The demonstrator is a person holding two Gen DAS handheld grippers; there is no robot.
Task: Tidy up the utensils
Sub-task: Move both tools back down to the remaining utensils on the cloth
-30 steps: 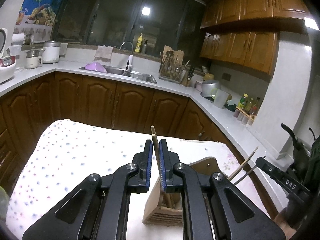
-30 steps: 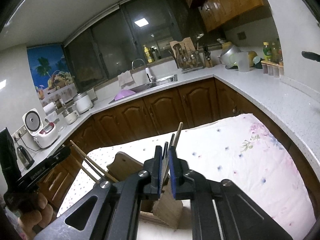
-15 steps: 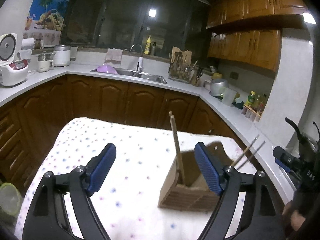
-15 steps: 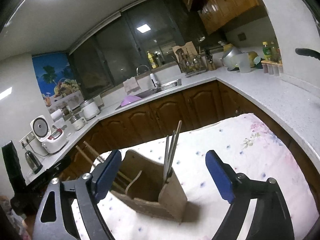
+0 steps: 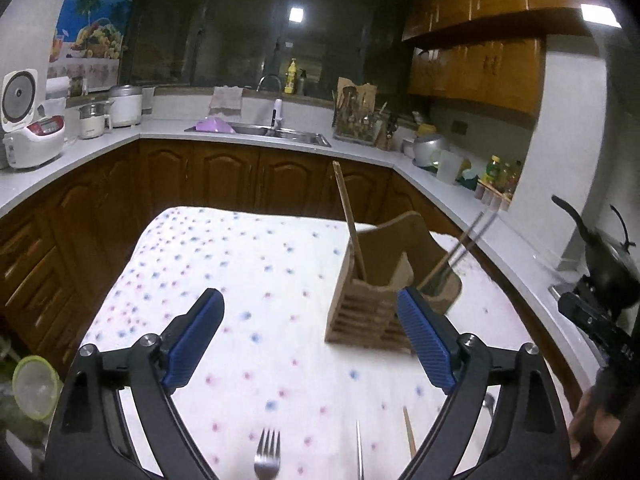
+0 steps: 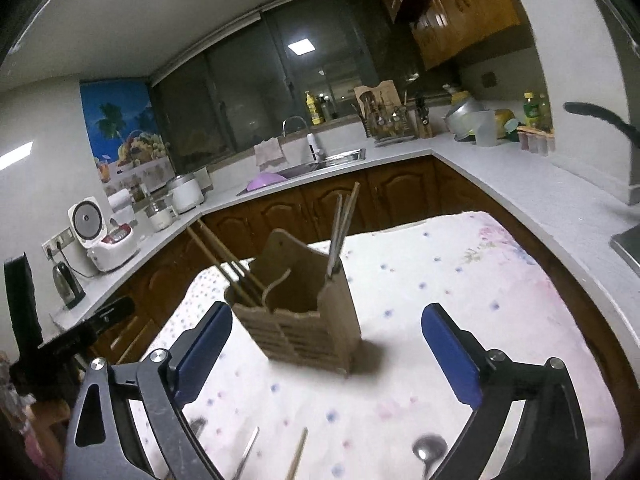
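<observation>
A wooden utensil holder (image 5: 380,304) stands on the dotted cloth; it also shows in the right wrist view (image 6: 300,320). Wooden chopsticks (image 5: 350,220) lean in one compartment, and more chopsticks (image 5: 460,252) in another. My left gripper (image 5: 316,336) is open and empty, drawn back from the holder. My right gripper (image 6: 328,348) is open and empty, also back from it. A fork (image 5: 267,454), a thin metal piece (image 5: 359,452) and a wooden chopstick (image 5: 409,432) lie on the cloth near me. A spoon (image 6: 429,450) lies by my right gripper.
The table with the dotted cloth (image 5: 240,280) is ringed by brown cabinets and a white counter (image 5: 100,140). A sink (image 5: 260,130), rice cookers (image 5: 30,136) and a utensil rack (image 5: 356,120) stand on the counter. A kettle (image 5: 604,256) sits at right.
Both grippers opened, let go of the chopsticks into the holder and pulled back toward me. Loose utensils on the cloth have come into view at the bottom.
</observation>
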